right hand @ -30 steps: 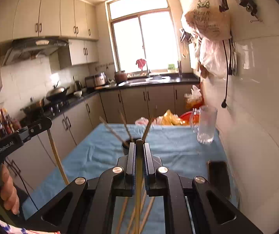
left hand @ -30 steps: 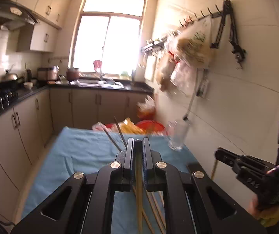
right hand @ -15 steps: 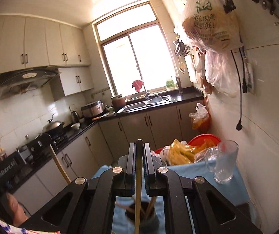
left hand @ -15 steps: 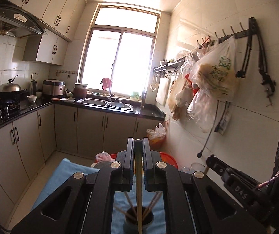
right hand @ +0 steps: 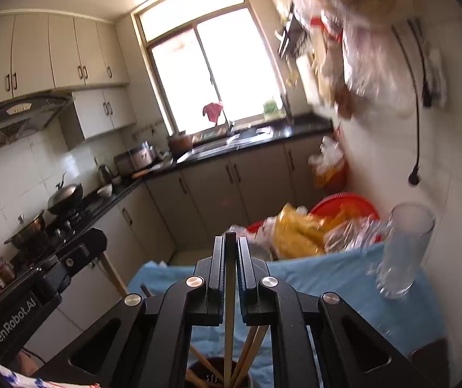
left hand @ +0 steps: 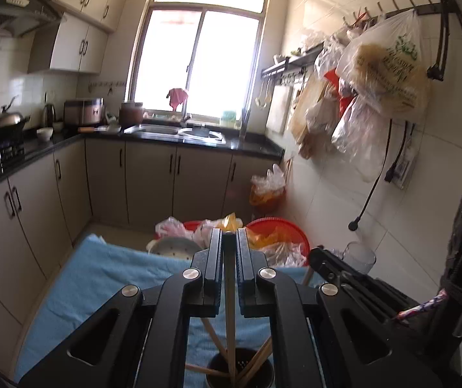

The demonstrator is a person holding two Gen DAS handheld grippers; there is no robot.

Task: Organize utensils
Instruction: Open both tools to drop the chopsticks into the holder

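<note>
My left gripper (left hand: 229, 237) is shut on a wooden chopstick (left hand: 230, 317) that hangs straight down into a dark round utensil holder (left hand: 240, 370) just below it. Several other chopsticks lean in that holder. My right gripper (right hand: 230, 237) is shut on a second chopstick (right hand: 230, 320), whose lower end reaches into the same holder (right hand: 218, 373). Both grippers hover side by side above the holder: the right gripper's body (left hand: 353, 274) shows at the right of the left wrist view, the left gripper's body (right hand: 37, 294) at the left of the right wrist view.
A blue cloth (left hand: 108, 278) covers the table. A clear drinking glass (right hand: 402, 249) stands at the table's far right corner by the tiled wall. Red basins (left hand: 279, 229) with plastic bags sit beyond the table's far edge. Bags hang on the right wall; counters run left.
Both grippers moved forward over the table with their chopsticks. The holder, earlier ahead on the cloth, now sits directly beneath both, with the chopstick ends down in it.
</note>
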